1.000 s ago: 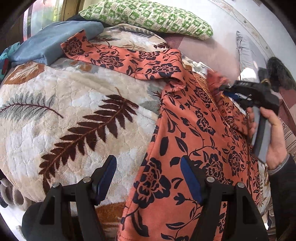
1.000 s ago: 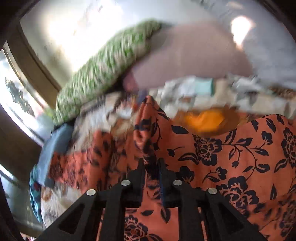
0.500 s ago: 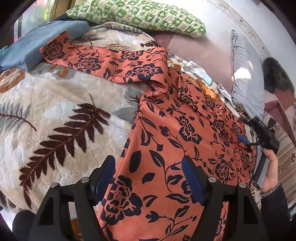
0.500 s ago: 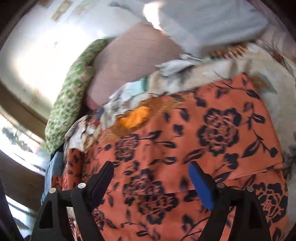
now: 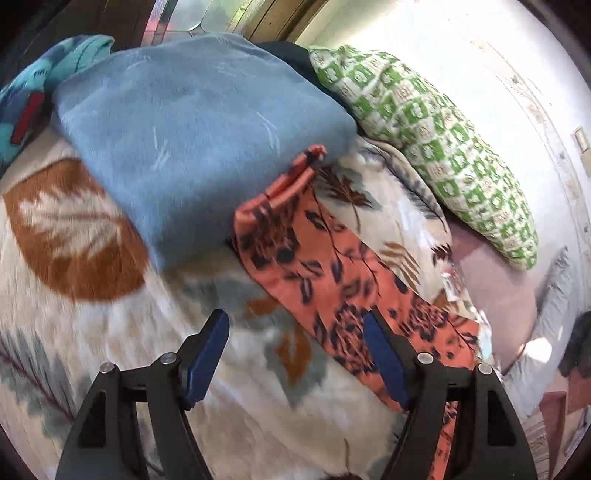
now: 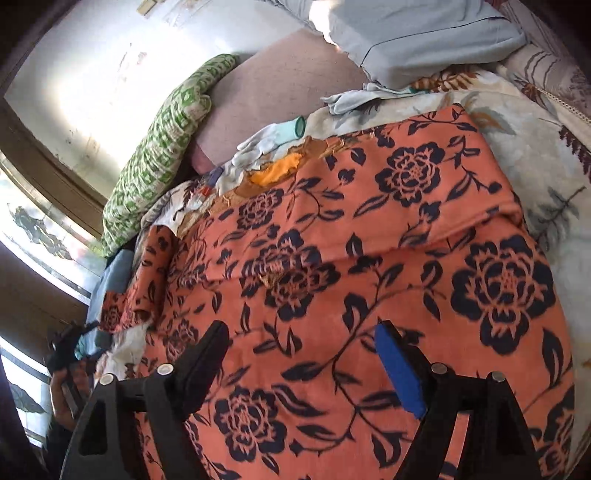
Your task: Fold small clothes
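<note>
An orange garment with black flowers lies spread on the bed. In the left wrist view its sleeve (image 5: pixel 314 258) stretches toward the folded blue blanket (image 5: pixel 192 125), its cuff touching the blanket. My left gripper (image 5: pixel 295 350) is open and empty, hovering over the sleeve's near part. In the right wrist view the garment body (image 6: pixel 369 277) fills the frame, with one side folded over in a flat flap. My right gripper (image 6: pixel 299 362) is open and empty just above it. The left gripper also shows there, small, at the far left (image 6: pixel 70 347).
A leaf-print plush blanket (image 5: pixel 92 332) covers the bed. A green checked pillow (image 5: pixel 443 147) lies at the back, a grey pillow (image 6: pixel 424 33) to the right. Small pale clothes (image 6: pixel 273 136) and an orange patch lie beyond the garment. A teal cloth (image 5: pixel 33 92) is far left.
My left gripper has swung left and forward, from the garment body to the sleeve by the blue blanket. My right gripper, open since it released the folded side, has closed in on the body.
</note>
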{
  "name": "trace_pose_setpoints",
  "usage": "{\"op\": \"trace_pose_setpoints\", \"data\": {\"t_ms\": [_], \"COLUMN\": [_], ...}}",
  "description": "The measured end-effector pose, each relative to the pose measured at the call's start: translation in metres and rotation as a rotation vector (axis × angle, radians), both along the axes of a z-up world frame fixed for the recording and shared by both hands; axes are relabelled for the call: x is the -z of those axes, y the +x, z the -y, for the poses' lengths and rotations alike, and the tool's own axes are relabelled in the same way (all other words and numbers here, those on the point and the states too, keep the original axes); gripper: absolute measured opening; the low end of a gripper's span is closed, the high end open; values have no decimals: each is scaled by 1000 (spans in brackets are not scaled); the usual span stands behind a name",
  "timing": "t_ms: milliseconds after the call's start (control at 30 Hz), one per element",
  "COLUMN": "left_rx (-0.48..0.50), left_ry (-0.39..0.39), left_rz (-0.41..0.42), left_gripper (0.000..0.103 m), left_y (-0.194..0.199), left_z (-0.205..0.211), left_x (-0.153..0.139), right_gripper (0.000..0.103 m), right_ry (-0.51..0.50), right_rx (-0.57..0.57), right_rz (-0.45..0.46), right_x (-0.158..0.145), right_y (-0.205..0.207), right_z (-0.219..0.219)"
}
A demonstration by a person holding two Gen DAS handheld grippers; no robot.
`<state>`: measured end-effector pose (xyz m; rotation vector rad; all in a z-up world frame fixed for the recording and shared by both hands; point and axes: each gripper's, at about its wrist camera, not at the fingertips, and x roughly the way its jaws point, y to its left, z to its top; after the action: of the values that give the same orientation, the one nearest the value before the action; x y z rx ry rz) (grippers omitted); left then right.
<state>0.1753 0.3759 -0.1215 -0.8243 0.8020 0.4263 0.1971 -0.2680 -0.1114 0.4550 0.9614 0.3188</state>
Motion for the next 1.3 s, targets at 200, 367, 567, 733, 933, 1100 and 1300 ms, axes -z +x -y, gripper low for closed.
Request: {"op": "trace_pose_setpoints", "data": {"t_ms": [200, 367, 567, 733, 933, 1100, 1300], "left_rx": [0, 0, -88, -56, 54, 234, 503], "left_ry": [3, -5, 49, 116, 281, 385, 466], "left_rz": [-2, 38, 27, -48, 0, 182, 369], "left_gripper": [68, 31, 45, 4, 3, 3, 3], "left_y": [24, 31, 21, 34, 45, 60, 79], "left_z": [-18, -26, -36, -33, 23, 119, 282], "left_x": [23, 26, 21, 19, -47, -136, -216], "right_gripper": [84, 84, 84, 84, 84, 84, 84], "right_ry": [-55, -85, -111, -134, -111, -61, 75], "right_rx": [13, 4, 2, -4, -14, -9, 29], "right_rz": [-24, -14, 33, 52, 45, 53, 54], "right_x": [24, 25, 28, 28, 27, 26, 24], "right_y": [-23, -17, -21, -22, -21, -24, -26], "right_z": [2, -4, -6, -9, -5, 1, 23]}}
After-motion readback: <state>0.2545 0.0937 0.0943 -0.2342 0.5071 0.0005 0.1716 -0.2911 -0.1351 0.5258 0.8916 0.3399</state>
